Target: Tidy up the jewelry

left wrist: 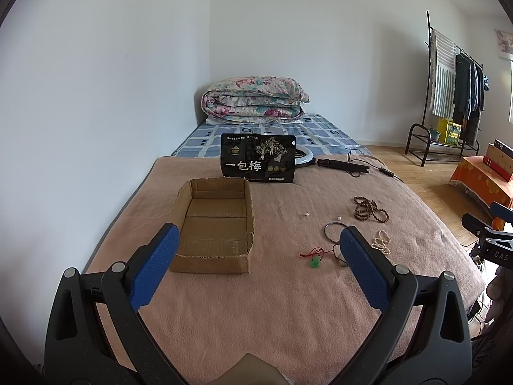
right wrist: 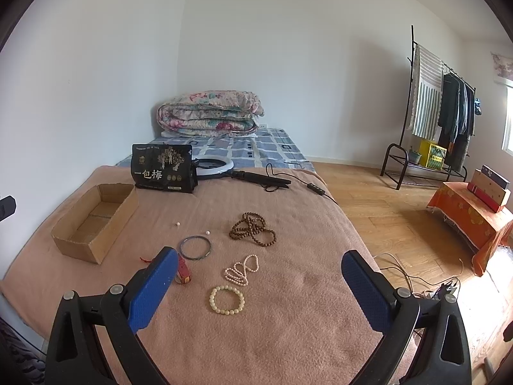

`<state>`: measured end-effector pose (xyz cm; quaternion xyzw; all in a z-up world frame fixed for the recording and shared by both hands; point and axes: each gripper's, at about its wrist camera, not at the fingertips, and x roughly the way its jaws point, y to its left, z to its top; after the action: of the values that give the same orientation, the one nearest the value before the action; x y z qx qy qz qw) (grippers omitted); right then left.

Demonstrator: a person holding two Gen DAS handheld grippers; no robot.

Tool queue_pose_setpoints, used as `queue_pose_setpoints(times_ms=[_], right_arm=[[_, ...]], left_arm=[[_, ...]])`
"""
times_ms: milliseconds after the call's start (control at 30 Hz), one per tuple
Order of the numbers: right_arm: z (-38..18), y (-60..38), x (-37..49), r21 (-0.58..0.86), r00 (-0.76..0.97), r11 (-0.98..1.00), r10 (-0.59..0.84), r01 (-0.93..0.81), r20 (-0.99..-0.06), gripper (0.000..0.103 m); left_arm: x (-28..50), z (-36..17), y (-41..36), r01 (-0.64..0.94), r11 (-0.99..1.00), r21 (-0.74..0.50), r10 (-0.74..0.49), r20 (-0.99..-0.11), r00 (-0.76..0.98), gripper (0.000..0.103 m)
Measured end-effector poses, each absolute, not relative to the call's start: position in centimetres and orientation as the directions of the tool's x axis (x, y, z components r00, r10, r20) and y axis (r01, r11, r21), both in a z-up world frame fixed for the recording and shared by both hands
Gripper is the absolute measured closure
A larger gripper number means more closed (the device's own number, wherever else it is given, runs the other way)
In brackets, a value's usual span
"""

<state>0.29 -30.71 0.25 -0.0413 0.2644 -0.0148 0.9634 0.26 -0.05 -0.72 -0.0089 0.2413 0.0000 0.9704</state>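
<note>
On the pink blanket-covered bed (right wrist: 288, 337) lie two loose pearls (right wrist: 178, 224), one dark bangle (right wrist: 195, 247), one brown bead string (right wrist: 253, 228), one pearl strand (right wrist: 241, 270) and one cream bracelet (right wrist: 227, 299). The open cardboard box (right wrist: 93, 224) sits at ten o'clock. The left hand-held gripper (left wrist: 259, 243) and right hand-held gripper (right wrist: 259, 268) both gape, holding nothing. The right view half hides a red item (right wrist: 184, 274); only the left view shows a green pendant on red cord (left wrist: 315, 261).

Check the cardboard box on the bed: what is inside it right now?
Nothing shows inside the cardboard box: only its bare taped floor. The near wall hides a thin strip of floor behind it. The jewelry, such as the brown bead strand, lies outside on the blanket.
</note>
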Motion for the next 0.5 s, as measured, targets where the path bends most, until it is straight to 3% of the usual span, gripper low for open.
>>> queue_pose_setpoints(times_ms=[500], right_arm=[[0.08, -30.65, 0.39, -0.086, 0.859, 0.996, -0.048, 0.005, -0.51, 0.0]], left_arm=[[0.24, -0.74, -0.02, -0.005, 1.0, -0.018, -0.005, -0.468, 0.884, 0.001]])
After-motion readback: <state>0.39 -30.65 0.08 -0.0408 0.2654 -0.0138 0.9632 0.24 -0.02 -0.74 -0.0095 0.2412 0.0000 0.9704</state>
